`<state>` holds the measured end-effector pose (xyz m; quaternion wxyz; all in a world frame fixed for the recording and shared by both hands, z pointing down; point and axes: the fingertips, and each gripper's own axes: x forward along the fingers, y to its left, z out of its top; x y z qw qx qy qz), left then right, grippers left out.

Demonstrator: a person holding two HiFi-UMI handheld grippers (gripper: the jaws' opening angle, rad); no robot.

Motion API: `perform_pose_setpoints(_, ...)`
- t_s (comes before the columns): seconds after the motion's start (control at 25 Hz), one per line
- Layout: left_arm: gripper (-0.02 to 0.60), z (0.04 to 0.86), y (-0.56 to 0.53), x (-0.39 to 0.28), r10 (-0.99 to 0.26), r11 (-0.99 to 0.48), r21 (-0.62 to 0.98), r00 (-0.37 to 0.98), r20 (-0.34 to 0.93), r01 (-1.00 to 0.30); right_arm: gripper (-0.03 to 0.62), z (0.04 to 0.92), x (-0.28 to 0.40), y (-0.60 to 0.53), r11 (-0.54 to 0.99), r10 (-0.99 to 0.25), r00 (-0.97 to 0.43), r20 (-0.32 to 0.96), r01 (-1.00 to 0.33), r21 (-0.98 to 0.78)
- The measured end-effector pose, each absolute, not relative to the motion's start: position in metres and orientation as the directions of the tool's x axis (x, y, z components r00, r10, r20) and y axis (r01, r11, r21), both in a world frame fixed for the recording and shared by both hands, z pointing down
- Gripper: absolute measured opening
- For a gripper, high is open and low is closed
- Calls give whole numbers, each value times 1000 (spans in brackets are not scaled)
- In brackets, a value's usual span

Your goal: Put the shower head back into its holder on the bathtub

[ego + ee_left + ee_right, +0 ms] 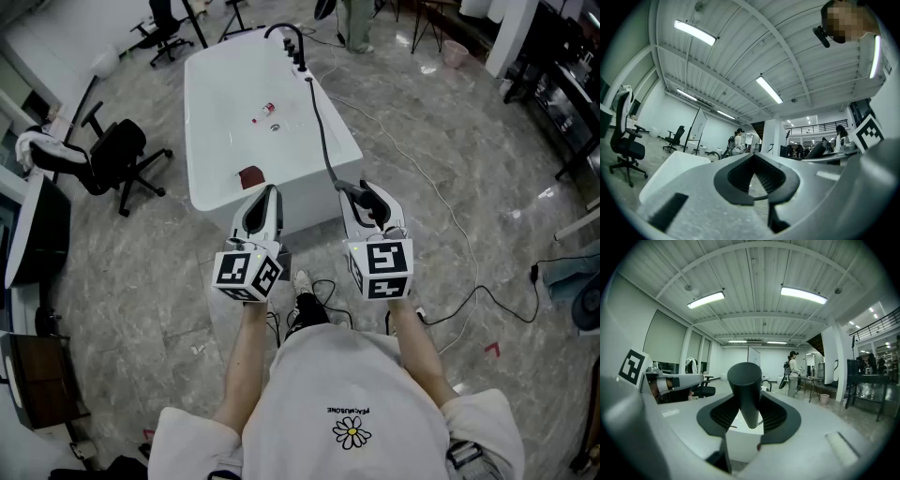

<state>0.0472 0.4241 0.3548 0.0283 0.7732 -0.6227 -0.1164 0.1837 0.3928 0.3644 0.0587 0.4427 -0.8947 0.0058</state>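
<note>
One large open hall holds everything: a polished grey stone floor (487,141) with pale veins, a white ribbed ceiling (750,282) with strip lights, and a railed upper level at the far right. A white freestanding bathtub (300,202) stands on the floor just ahead of the person, with a black tap fitting (289,42) at its far end, a small red item (267,110) on its bottom, and a dark reddish patch (251,176) by its near rim. Black office chairs (117,155) stand to the left, cables (497,300) trail over the floor at right, and a person (792,373) stands by a table beyond the tub, with a pink bin (455,53) nearby. The left gripper (270,192) is held level near the tub's near end, its fingers (740,176) together with nothing between them. The right gripper (370,195) sits just beside it, its fingers (780,416) clamped on the black handle of the shower head (745,380), which is off the tub at the near right corner; its black hose (323,131) runs along the right rim back to the tap fitting. Each gripper's cube (248,272) carries black-and-white square markers. The white shirt (352,422) shows a daisy and a short line of capitals, upside down here and too small to read surely.
</note>
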Motion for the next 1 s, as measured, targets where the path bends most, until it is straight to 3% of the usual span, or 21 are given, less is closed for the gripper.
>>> perform_pose_setpoints(0.48, 0, 386, 414, 62, -972, -232, 178, 220, -84, -956, 141, 368, 191, 381, 594, -798, -592, 108, -804, -22)
perform_pose_setpoints(0.64, 98, 418, 395, 88, -954, -296, 150, 298, -8, -943, 141, 355, 191, 376, 600, -796, -598, 93, -800, -4)
perform_pose_setpoints(0.84, 138, 464, 347, 104, -920, -358, 172, 378, 104, -918, 141, 332, 177, 365, 620, -782, -619, 79, -784, -6)
perform_pose_setpoints(1.0, 144, 479, 304, 101, -911, -359, 284, 399, 99, -889, 141, 329, 166, 336, 633, -772, -630, 79, -774, 11)
